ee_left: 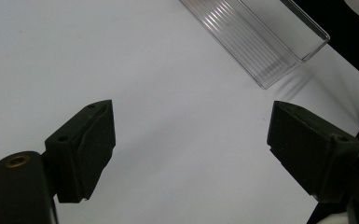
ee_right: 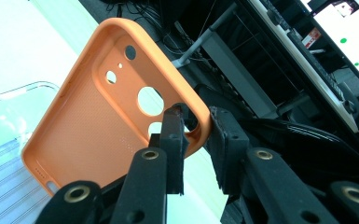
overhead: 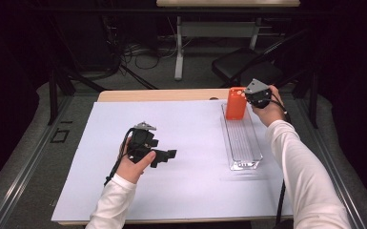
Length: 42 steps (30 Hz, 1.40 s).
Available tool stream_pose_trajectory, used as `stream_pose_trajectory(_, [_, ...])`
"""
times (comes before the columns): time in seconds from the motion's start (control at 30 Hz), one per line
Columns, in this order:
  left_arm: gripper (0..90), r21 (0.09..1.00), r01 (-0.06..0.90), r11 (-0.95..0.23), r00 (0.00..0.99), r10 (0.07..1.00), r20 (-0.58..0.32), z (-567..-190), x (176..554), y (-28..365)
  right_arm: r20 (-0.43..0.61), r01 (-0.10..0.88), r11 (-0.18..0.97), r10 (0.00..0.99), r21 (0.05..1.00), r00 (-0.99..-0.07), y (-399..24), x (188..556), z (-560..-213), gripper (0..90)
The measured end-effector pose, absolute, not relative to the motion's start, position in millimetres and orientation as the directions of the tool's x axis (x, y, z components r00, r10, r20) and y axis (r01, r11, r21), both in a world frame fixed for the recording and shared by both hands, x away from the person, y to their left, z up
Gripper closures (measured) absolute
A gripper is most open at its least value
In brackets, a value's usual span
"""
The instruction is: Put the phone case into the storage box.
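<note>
An orange phone case (overhead: 236, 103) (ee_right: 112, 107) is held upright over the far end of a clear plastic tray (overhead: 241, 138) (ee_left: 256, 42) (ee_right: 9, 154). My right gripper (overhead: 248, 99) (ee_right: 196, 128) is shut on the case's rim, one jaw inside the shell and one outside, beside the camera cutouts. My left gripper (overhead: 170, 156) (ee_left: 191, 140) hovers over the white sheet (overhead: 181, 157) at centre left, jaws wide apart with nothing between them, pointing toward the tray.
The white sheet covers most of the wooden table (overhead: 162, 94). Beyond the far edge stand a black chair (overhead: 245, 64), a desk leg (overhead: 178, 47) and cables on the floor. A black cable (overhead: 281, 200) trails along my right sleeve.
</note>
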<state>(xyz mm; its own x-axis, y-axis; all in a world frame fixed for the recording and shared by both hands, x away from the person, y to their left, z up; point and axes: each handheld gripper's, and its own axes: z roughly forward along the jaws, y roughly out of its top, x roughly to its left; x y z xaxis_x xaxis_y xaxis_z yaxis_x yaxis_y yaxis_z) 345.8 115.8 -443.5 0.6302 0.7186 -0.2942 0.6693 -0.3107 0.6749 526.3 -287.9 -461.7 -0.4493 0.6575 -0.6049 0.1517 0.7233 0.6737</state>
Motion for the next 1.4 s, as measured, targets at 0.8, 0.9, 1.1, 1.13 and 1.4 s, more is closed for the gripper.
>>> stream_pose_trajectory(0.8, [15.7,0.674,0.673,-0.305,0.626,0.720,-0.299,-443.6,346.1,116.0,-0.594,0.158,0.706,0.678,0.691,-0.432,-282.1,534.4,-465.6,70.8])
stream_pose_trajectory(0.9, [15.7,0.674,0.673,-0.305,0.626,0.720,-0.299,-443.5,346.2,116.3,-0.594,0.157,0.706,0.678,0.691,-0.433,-280.8,535.2,-465.6,71.3])
stream_pose_trajectory(1.1, [15.7,0.676,0.670,-0.306,0.628,0.719,-0.297,-443.6,346.4,116.8,-0.608,0.155,0.718,0.666,0.678,-0.432,-278.6,537.9,-466.0,72.2])
stream_pose_trajectory(1.13, [15.7,0.676,0.673,-0.302,0.624,0.722,-0.299,-443.6,346.2,116.8,-0.600,0.152,0.713,0.670,0.685,-0.436,-278.5,537.9,-465.8,74.2])
stream_pose_trajectory(1.4, [15.7,0.674,0.673,-0.306,0.625,0.721,-0.297,-444.0,346.7,116.8,-0.568,0.158,0.688,0.688,0.708,-0.450,-279.6,538.1,-461.6,78.1])
